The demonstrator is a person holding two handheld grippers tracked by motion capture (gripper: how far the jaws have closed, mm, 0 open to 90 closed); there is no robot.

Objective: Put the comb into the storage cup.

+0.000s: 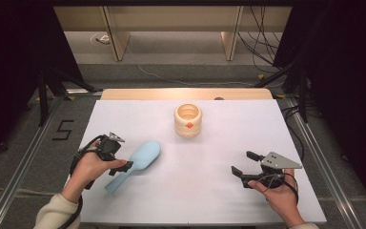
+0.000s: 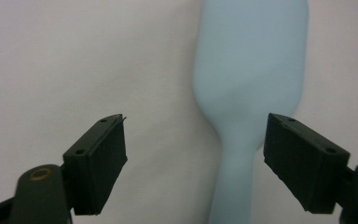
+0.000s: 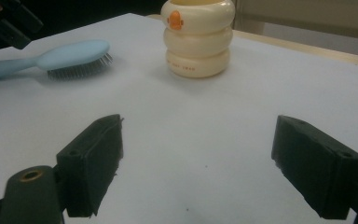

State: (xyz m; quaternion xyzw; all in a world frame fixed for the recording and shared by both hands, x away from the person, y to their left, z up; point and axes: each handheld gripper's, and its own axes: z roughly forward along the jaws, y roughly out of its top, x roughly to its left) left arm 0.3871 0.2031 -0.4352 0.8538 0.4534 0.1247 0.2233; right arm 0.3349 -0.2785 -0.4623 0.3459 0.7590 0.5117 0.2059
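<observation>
A light blue hairbrush lies bristles down on the white table top, left of the middle, its handle toward the person. My left gripper hovers just over that handle, pointing down. In the left gripper view the jaws stand wide apart and the brush lies beneath them, its neck close to the right-hand pad without touching it. My right gripper rests low at the right side of the table, open and with nothing between its jaws. The right gripper view shows the brush at far left.
A cream ringed cup with an orange mark stands upright at the middle back of the table; the right gripper view has this cup straight ahead. A wooden strip runs along the table's far edge. Cables and stands flank the table.
</observation>
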